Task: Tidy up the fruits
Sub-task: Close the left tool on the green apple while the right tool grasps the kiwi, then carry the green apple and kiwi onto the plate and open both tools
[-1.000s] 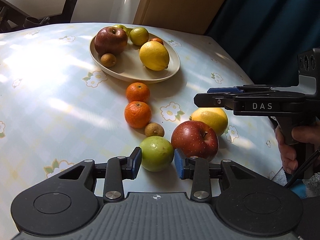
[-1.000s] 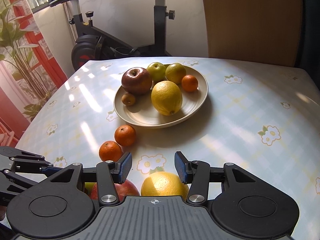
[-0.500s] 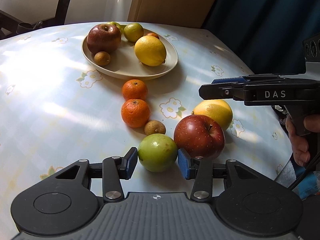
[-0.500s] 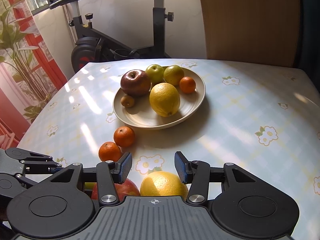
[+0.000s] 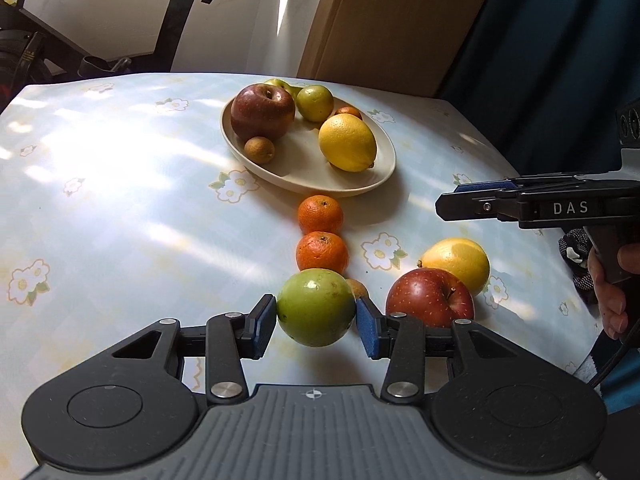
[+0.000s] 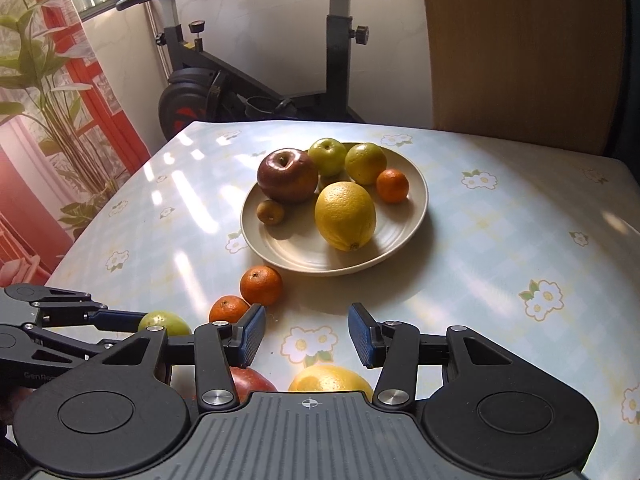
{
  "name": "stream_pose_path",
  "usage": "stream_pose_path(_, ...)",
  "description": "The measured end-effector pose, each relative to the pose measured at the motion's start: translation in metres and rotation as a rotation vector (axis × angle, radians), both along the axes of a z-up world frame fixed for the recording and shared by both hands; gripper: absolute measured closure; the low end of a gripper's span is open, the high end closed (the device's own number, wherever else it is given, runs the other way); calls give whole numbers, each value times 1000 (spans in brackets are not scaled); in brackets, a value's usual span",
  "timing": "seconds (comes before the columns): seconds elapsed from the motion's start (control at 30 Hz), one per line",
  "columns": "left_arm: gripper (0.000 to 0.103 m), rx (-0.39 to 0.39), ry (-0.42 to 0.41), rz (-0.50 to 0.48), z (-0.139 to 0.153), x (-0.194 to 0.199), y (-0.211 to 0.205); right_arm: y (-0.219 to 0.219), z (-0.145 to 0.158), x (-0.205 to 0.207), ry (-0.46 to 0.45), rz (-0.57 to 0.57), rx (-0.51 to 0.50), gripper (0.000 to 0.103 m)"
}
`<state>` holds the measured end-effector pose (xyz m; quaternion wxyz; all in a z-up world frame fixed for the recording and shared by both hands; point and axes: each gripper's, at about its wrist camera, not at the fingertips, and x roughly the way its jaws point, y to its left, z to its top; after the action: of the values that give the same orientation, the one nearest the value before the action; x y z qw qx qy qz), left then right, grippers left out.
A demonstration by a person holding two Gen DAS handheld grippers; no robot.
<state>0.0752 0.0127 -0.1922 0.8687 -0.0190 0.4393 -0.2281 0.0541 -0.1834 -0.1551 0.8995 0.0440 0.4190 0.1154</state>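
- The green apple (image 5: 316, 307) is clamped between the blue pads (image 5: 265, 326) of the left tool (image 5: 316, 322); both pads are seen pressed on its sides, and it appears raised off the desk (image 5: 120, 200).
- The left tool's jaws have just been opening, with the green apple between them.
- The right tool (image 6: 307, 336) is held with its pads apart and nothing between them; only the flowered cloth is seen in the gap.
- A red apple (image 5: 430, 298) and a yellow lemon (image 5: 456, 264) are set touching on the desk, just right of the green apple.
- 2 mandarins (image 5: 321, 232) are lined up between the green apple and the plate (image 6: 400, 240).
- A small brown fruit (image 5: 358, 288) is mostly hidden behind the green apple.
- The plate is loaded with 1 dark red apple (image 6: 287, 175), 1 large lemon (image 6: 345, 216), 2 green fruits (image 6: 328, 157), 1 mandarin and 1 small brown fruit.
- A hand (image 5: 608, 292) is seen on the right tool's grip.
- An exercise bike (image 6: 248, 80) is noted behind the desk.
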Motion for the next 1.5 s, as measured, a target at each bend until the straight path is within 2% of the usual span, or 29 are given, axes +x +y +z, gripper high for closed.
stream_pose_path(0.17, 57, 3, -46, 95, 12, 6, 22, 36, -1, 24, 76, 142, -49, 59)
stream_pose_path(0.33, 57, -2, -59, 163, 16, 10, 41, 70, -15, 40, 182, 236, -86, 65)
stream_pose_path(0.5, 57, -4, -55, 214, 14, 11, 55, 84, -31, 41, 256, 249, -92, 68)
stream_pose_path(0.73, 57, -16, -40, 244, 9, 14, 66, 86, -41, 41, 297, 228, -65, 74)
stream_pose_path(0.93, 57, -17, -40, 242, 9, 11, 65, 86, -45, 43, 299, 209, -47, 80)
stream_pose_path(1.17, 57, -8, -41, 235, 9, 9, 62, 86, -45, 41, 280, 187, -33, 80)
stream_pose_path(1.5, 57, 4, -64, 206, 18, 10, 53, 62, -18, 27, 199, 150, 22, 81)
